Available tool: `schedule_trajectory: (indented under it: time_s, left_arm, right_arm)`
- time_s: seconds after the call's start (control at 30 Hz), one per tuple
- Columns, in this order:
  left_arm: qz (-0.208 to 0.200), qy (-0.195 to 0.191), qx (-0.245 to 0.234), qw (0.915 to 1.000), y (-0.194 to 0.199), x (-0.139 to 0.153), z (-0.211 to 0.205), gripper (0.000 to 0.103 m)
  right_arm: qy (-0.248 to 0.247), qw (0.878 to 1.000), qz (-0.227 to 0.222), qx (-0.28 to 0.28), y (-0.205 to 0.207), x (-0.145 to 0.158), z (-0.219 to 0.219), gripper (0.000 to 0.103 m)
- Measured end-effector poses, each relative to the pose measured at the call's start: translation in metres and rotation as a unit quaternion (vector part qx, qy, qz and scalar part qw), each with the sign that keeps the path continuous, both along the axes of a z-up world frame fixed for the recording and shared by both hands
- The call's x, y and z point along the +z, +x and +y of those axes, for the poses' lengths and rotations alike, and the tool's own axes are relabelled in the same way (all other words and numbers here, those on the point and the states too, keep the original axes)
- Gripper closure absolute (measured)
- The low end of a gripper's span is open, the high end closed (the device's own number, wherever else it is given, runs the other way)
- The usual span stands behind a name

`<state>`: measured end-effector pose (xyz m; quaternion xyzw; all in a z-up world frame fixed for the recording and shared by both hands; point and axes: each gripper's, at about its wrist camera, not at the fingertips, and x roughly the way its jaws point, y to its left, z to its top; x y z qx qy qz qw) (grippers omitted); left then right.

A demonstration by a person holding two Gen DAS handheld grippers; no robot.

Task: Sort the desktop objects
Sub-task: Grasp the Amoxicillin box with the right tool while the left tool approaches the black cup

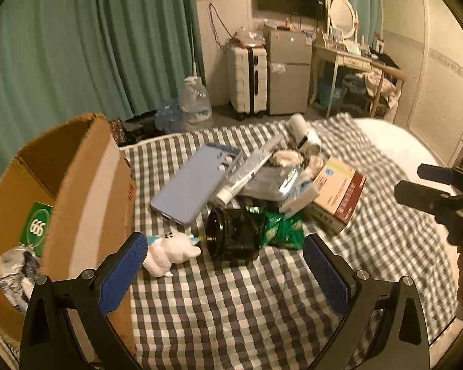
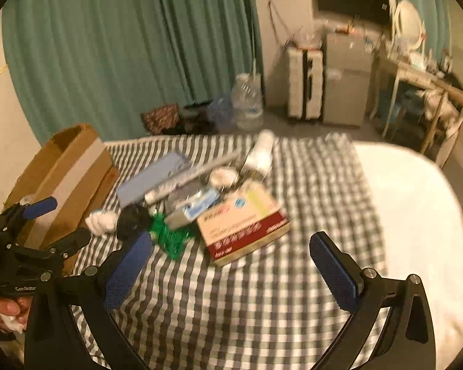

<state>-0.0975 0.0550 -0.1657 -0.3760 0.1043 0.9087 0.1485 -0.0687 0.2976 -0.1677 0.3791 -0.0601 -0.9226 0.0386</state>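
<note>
Surface: bed with checked cloth (image 1: 231,302), fills the lower half of both views; bare white mattress (image 2: 416,215) at right
Pile: centre of both frames, on the cloth
Phone case (image 1: 194,182): lilac, tilted, upper left of the pile
Tube (image 1: 247,169): silver, lies across the case's right edge
Plush (image 1: 169,252): white, lower left of the pile, just beside the left pad
Black item (image 1: 231,234): round, dark, between plush and green packet; kind unclear
Green packet (image 1: 281,231): lower centre of the pile, touching the black item
Book (image 1: 339,197): cream and red cover, right of the pile, flat on the cloth
White bottle (image 1: 302,132): lying at the pile's far end
Box (image 1: 86,203): cardboard, open, left of the frame on the bed; green card marked 666 (image 1: 37,228) and crumpled wrappers inside
Left gripper (image 1: 225,265): jaws wide apart, empty, low over the cloth before the pile
Right gripper (image 2: 231,271): jaws wide apart, empty, near the book; view blurred
Hand (image 2: 6,308): lower left of the right view, on the left gripper's handle
</note>
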Motion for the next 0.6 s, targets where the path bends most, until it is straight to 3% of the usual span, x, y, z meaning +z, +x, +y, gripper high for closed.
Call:
schedule_trajectory:
  time_s: [0.13,0.33,0.6]
  left_arm:
    - [-0.013,-0.012,0.004,0.9998,-0.011,-0.019,0.003,0.000]
    - [-0.026,-0.028,0.010,0.9992,-0.024,-0.033,0.006,0.000]
    - [-0.038,-0.044,-0.002,0.9983,-0.037,-0.053,0.012,0.000]
  right_arm:
    - [0.020,1.000,-0.021,0.011,-0.013,-0.023,-0.003,0.000]
    - [0.003,0.999,-0.048,-0.002,-0.031,-0.037,0.007,0.000]
    - [0.041,0.995,-0.090,0.011,-0.056,-0.079,-0.016,0.000]
